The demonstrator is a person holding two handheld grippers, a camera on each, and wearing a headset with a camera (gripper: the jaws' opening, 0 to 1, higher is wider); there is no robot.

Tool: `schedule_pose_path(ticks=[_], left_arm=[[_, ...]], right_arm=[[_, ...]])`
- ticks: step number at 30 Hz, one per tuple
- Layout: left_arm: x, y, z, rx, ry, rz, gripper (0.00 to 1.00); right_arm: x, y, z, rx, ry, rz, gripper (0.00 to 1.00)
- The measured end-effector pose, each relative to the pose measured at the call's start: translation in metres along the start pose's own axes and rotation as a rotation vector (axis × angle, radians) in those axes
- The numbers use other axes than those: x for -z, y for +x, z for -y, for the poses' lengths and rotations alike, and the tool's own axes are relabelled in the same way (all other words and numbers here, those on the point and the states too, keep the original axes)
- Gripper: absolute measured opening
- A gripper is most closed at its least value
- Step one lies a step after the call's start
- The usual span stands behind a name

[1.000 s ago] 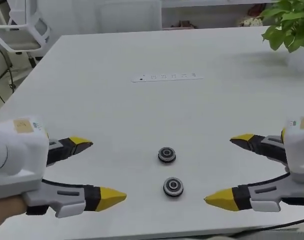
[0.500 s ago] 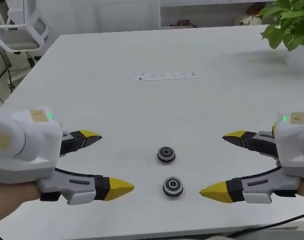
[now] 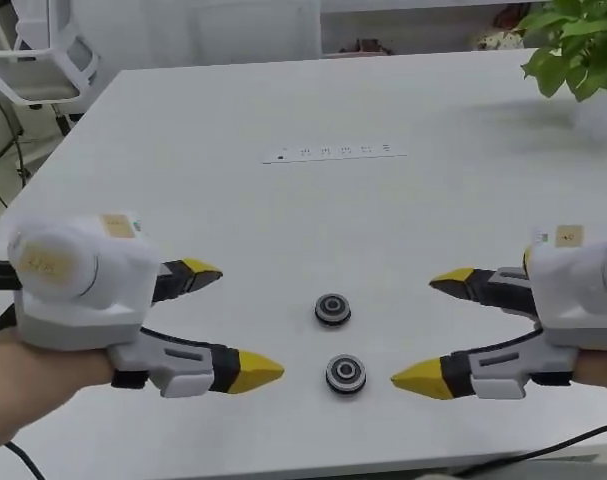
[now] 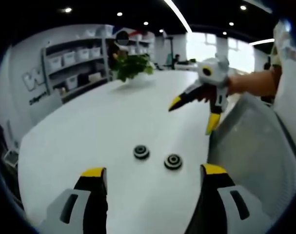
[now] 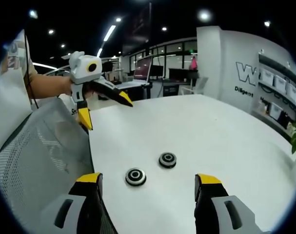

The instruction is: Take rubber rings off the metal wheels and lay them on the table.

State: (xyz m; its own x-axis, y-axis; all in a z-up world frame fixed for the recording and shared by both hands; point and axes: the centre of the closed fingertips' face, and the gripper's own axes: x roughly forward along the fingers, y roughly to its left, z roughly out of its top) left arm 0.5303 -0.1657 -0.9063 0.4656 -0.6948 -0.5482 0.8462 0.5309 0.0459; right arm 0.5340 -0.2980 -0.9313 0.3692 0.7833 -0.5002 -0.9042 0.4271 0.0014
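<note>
Works at a big white surface (image 3: 383,220). Holds the left hand-held gripper (image 3: 249,320) spread wide, pinching nothing, low over the near part. Holds the right hand-held gripper (image 3: 414,330) spread wide too, pinching nothing, pointing in from the other side. Has the near wheel (image 3: 345,373) lying flat right between the two lower yellow tips, a little closer to the right one. Has the far wheel (image 3: 332,309) lying flat just behind it, not touching, about midway between both sides. Shows dark rubber rings (image 3: 329,374) on both wheels, none off yet. Probably needs one side to pin the near wheel and the other to peel.
</note>
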Motion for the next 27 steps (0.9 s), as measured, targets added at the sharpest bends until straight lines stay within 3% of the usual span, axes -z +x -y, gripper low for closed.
schedule_pose_path(ticks=[23,27], left_arm=[[0.006,0.023,0.001,0.04,0.016,-0.037,0.8],[0.007,0.027,0.004,0.051,0.016,-0.044,0.8]], right_arm=[[0.008,0.014,0.002,-0.025,0.011,-0.002,0.78],[0.012,0.017,0.002,-0.023,0.01,-0.007,0.83]])
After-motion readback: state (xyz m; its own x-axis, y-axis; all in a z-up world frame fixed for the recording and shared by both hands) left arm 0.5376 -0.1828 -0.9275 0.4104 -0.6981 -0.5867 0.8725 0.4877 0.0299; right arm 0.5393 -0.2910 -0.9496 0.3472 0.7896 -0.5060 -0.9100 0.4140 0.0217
